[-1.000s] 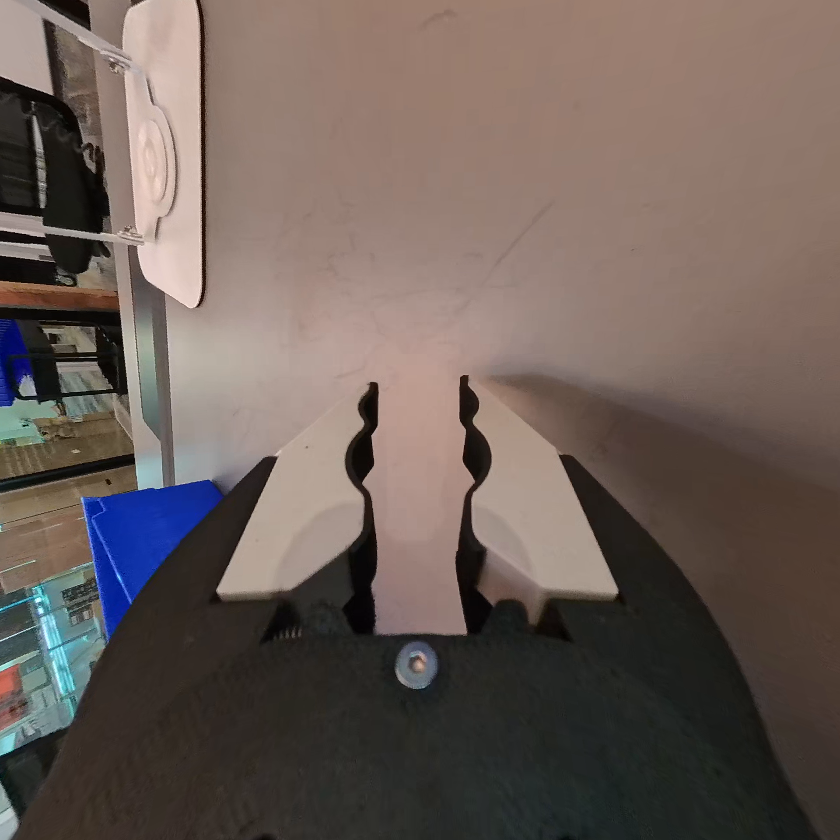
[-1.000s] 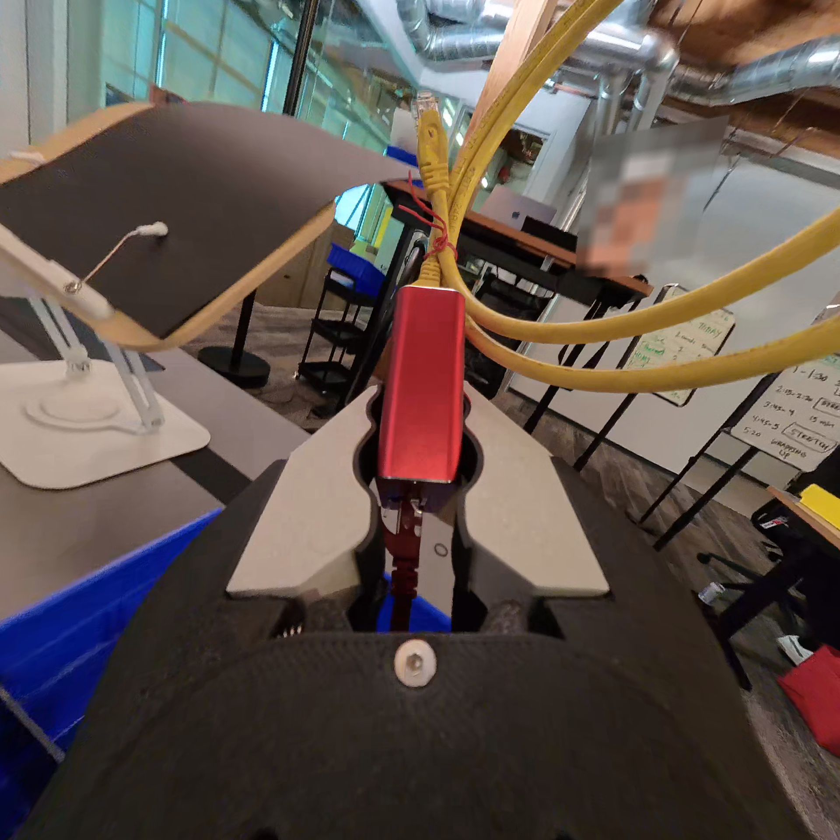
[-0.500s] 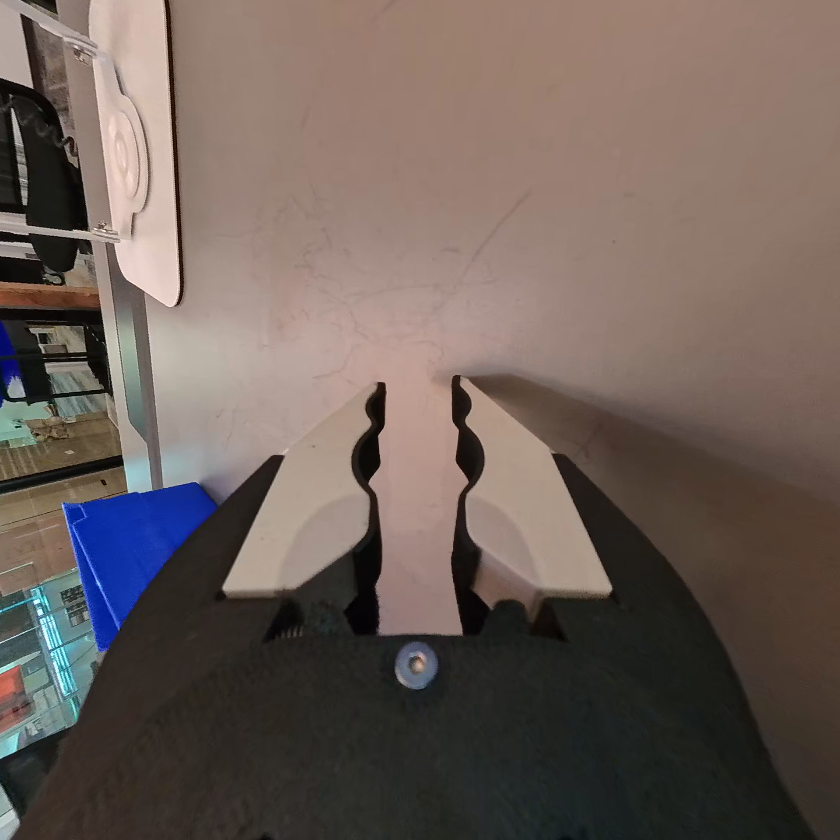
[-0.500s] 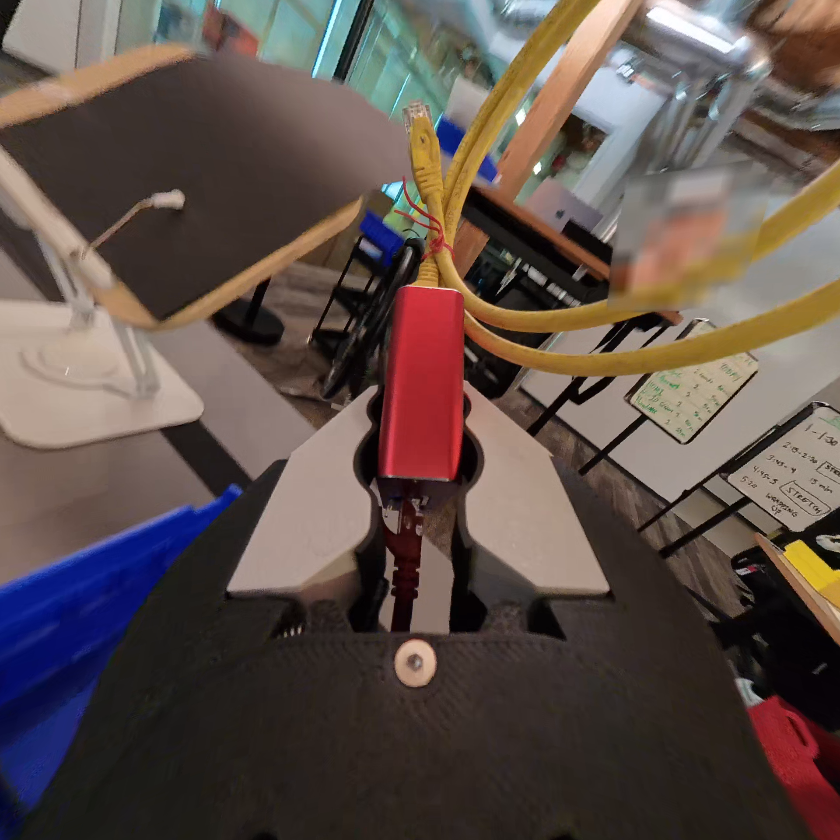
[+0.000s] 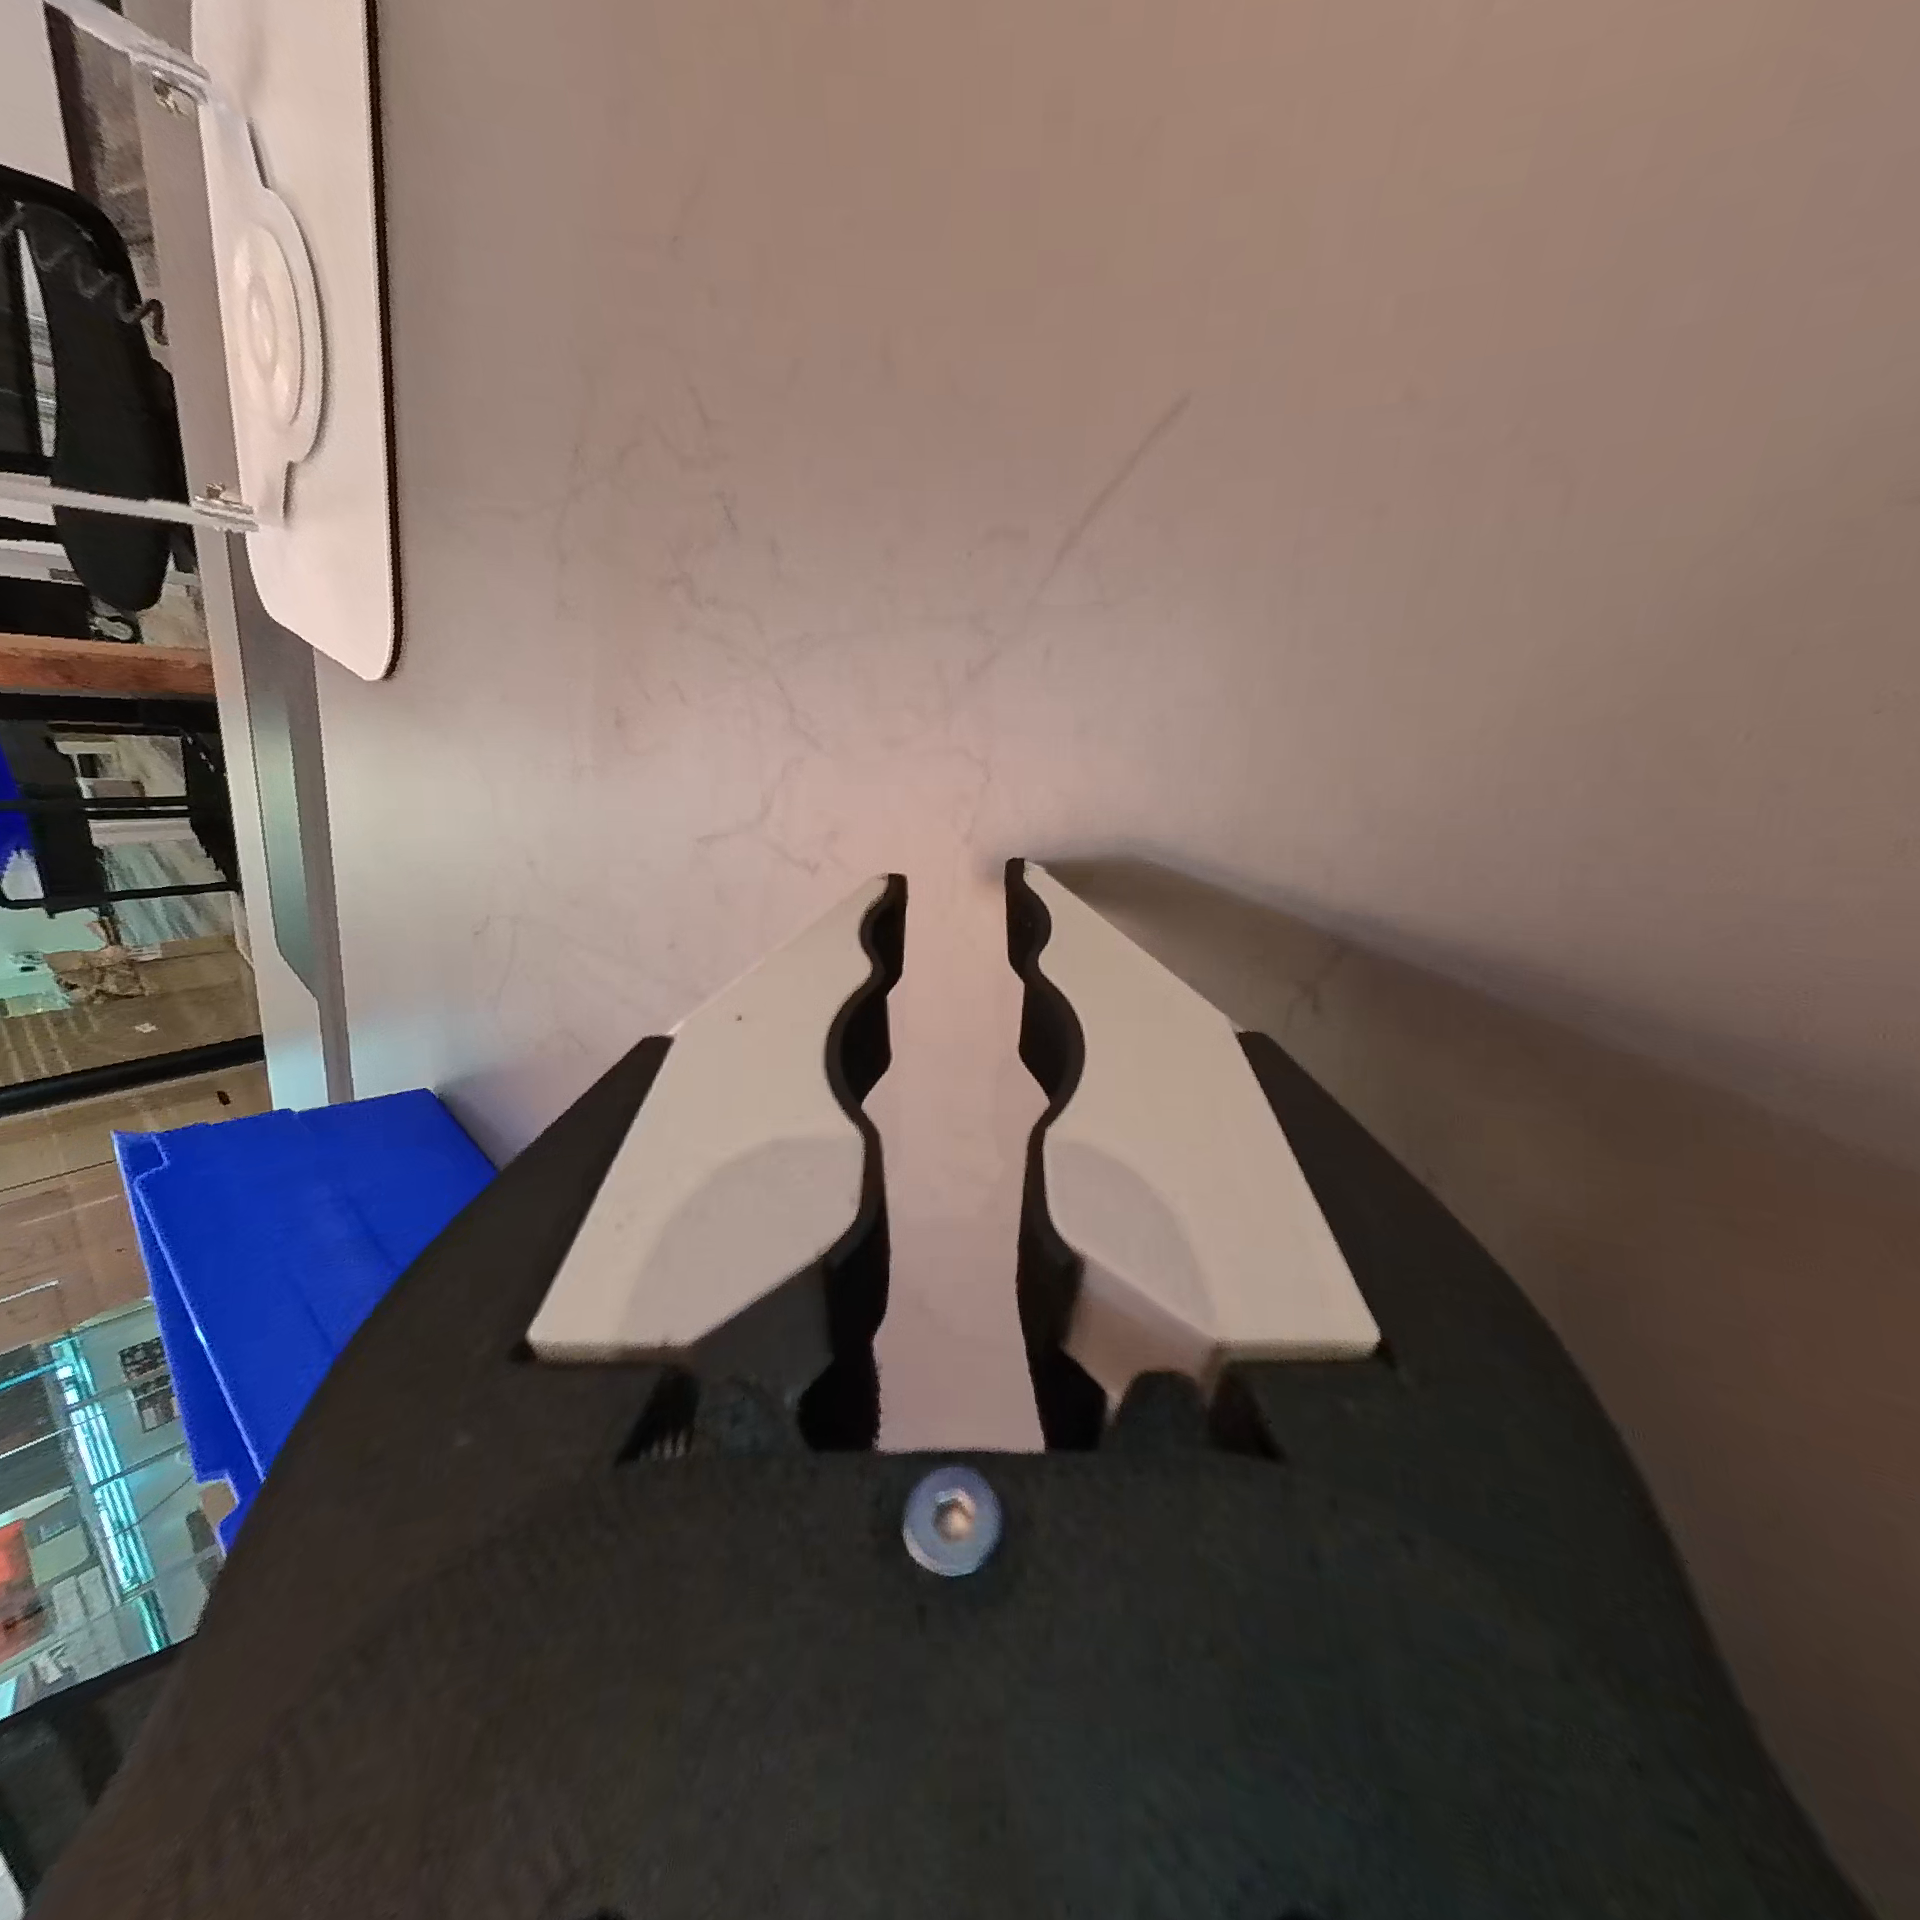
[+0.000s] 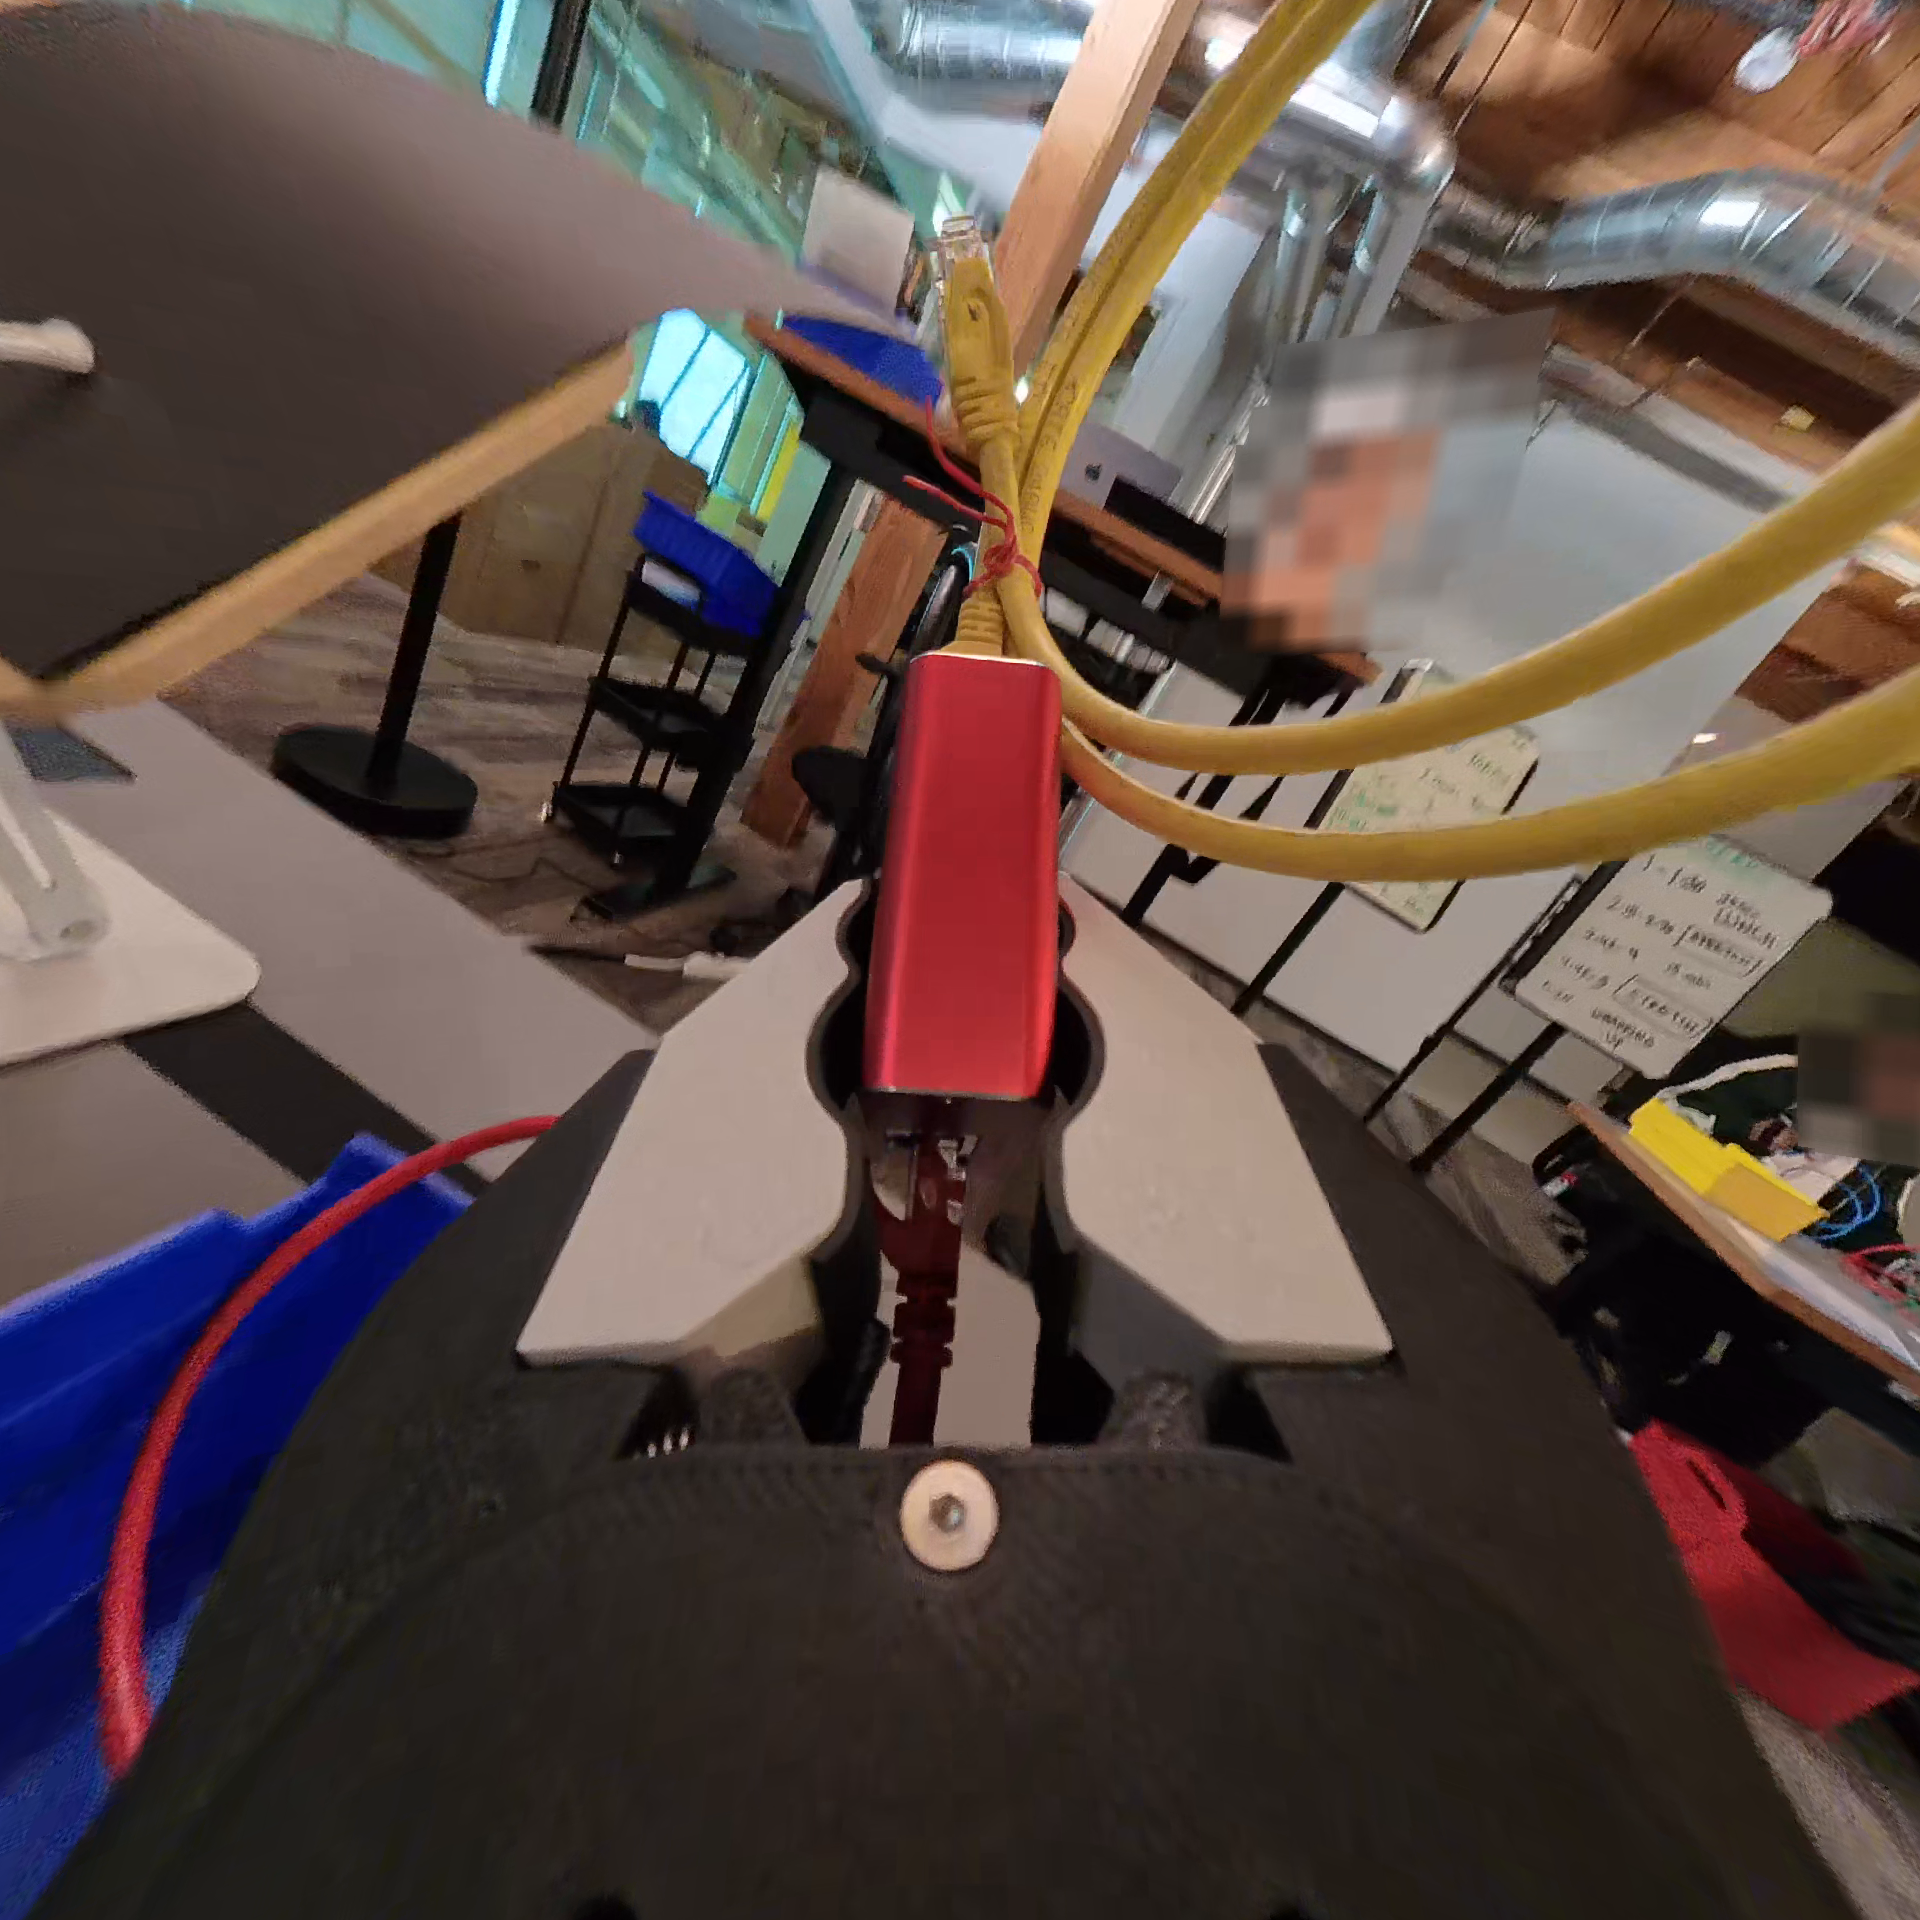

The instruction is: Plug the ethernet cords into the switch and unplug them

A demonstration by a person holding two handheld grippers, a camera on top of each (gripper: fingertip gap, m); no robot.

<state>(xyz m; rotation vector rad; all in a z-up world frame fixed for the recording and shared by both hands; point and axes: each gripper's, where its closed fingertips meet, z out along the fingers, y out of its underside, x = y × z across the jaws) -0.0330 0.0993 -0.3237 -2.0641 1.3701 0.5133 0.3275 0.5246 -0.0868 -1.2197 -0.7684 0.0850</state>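
My right gripper (image 6: 961, 904) is shut on a red metal switch (image 6: 964, 873) and holds it up in the air, pointing away. A yellow ethernet cord (image 6: 1351, 727) is plugged into its far end, and a loose yellow plug (image 6: 971, 312) is tied to the cord with red wire. A red cord (image 6: 920, 1278) is plugged into the near end and loops out to the left (image 6: 187, 1382). My left gripper (image 5: 954, 883) is empty, its fingers a narrow gap apart, with the tips close to the grey table top (image 5: 1143, 416).
A blue bin (image 5: 281, 1226) sits at the table edge by the left gripper and also shows in the right wrist view (image 6: 94, 1382). A white stand base (image 5: 312, 343) rests on the table. A dark curved board (image 6: 260, 343) hangs over the left side. My hands' fingertips stand some 60 centimetres from each other.
The right gripper has tilted and swung with the switch, so the red cord's loop now shows at the left. The left gripper's fingers have narrowed a little over the table.
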